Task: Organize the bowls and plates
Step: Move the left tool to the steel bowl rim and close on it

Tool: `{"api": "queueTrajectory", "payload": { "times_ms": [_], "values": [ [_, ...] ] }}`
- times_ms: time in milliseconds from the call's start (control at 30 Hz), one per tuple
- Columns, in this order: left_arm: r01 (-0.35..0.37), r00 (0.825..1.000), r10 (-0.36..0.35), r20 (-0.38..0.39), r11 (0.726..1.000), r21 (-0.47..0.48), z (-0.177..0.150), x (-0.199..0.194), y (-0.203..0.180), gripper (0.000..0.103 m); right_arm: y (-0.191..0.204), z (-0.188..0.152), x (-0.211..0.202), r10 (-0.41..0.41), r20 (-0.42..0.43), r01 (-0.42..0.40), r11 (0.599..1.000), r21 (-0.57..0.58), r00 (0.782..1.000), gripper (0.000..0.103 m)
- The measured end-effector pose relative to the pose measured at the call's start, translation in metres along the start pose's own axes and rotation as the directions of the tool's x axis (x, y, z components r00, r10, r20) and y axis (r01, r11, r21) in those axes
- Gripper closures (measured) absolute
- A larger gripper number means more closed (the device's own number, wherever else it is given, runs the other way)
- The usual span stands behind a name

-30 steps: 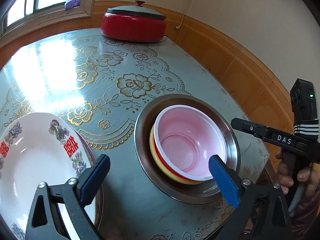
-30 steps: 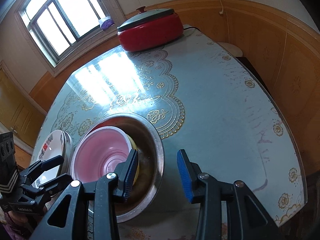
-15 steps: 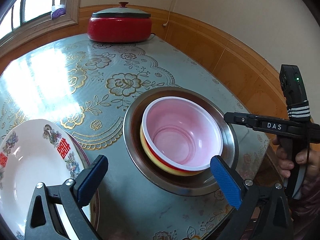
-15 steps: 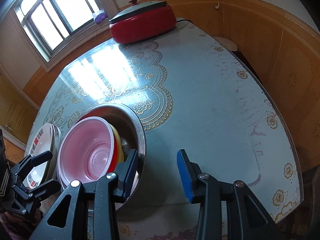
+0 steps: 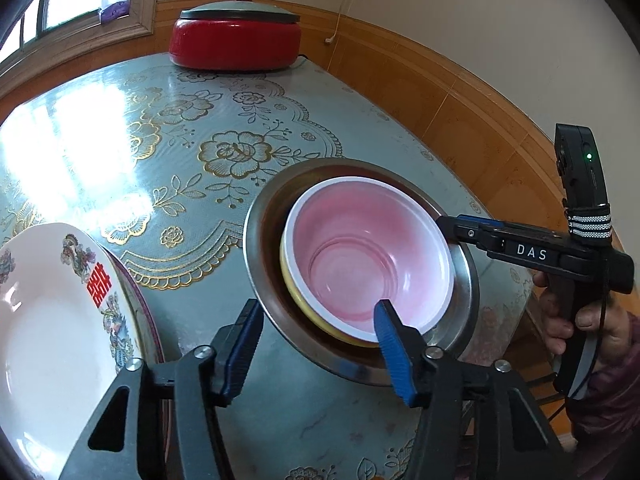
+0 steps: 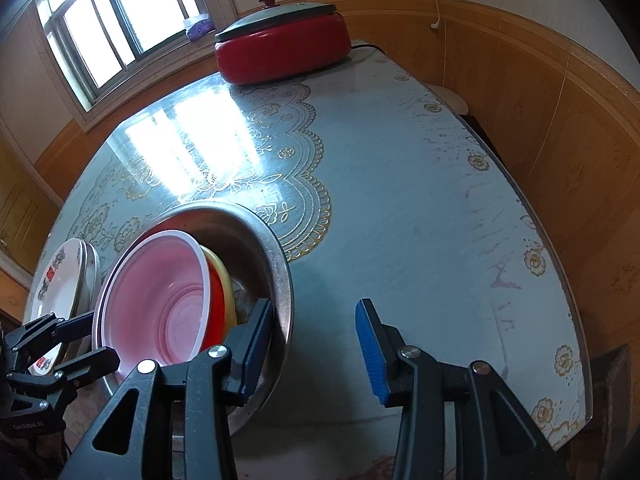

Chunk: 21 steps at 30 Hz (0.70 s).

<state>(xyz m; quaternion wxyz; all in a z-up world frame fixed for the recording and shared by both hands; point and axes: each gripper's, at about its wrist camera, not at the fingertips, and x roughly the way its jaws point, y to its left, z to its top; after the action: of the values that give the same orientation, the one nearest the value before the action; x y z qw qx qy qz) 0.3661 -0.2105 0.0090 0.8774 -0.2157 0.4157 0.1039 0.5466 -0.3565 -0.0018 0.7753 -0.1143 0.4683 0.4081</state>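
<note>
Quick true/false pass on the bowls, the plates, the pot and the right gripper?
1. The pink bowl sits nested in a yellow bowl inside the steel basin. True.
2. The red pot has its lid off. False: the lid is on it.
3. The right gripper is shut on the pink bowl. False: its jaws are open, with one finger at the basin's rim and the other over bare table.
4. In the left wrist view, the white plates lie on the table to the left of the basin. True.
</note>
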Motion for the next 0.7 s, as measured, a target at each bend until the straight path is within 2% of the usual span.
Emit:
{"api": "queueTrajectory", "payload": {
  "times_ms": [133,200,333,433,467,500,700],
  "values": [
    [-0.009,1.000,0.009,0.001,1.000,-0.006,0.001,0.001,0.000,0.048,-0.006,0.001,0.003,0.012,-0.006,-0.012,1.000,0.007,1.000,0.052],
    [-0.008,1.000,0.008,0.006,1.000,-0.005,0.001,-0.001,-0.001,0.047,-0.011,0.002,0.006,0.005,-0.012,-0.005,1.000,0.019,1.000,0.043],
    [0.012,1.000,-0.012,0.024,1.000,-0.022,0.005,-0.008,0.000,0.046,-0.020,0.005,0.007,-0.014,-0.007,0.014,0.999,0.041,1.000,0.043],
    [-0.024,0.999,0.026,0.032,0.999,-0.048,0.007,-0.012,0.005,0.046,-0.025,0.008,0.008,-0.022,-0.004,0.022,0.998,0.057,1.000,0.043],
    [-0.055,0.998,0.057,0.019,0.997,-0.054,0.008,-0.010,0.007,0.048,-0.027,0.009,0.006,-0.019,0.005,0.019,0.998,0.063,1.000,0.043],
    [-0.077,0.997,0.078,0.012,0.995,-0.057,0.008,-0.008,0.008,0.056,-0.028,0.010,0.004,-0.011,0.018,0.010,0.997,0.071,1.000,0.043],
    [-0.096,0.995,0.096,-0.003,0.994,-0.056,0.008,0.001,0.006,0.061,-0.031,0.016,0.001,0.031,0.033,-0.034,0.996,0.079,0.999,0.041]
  ]
}}
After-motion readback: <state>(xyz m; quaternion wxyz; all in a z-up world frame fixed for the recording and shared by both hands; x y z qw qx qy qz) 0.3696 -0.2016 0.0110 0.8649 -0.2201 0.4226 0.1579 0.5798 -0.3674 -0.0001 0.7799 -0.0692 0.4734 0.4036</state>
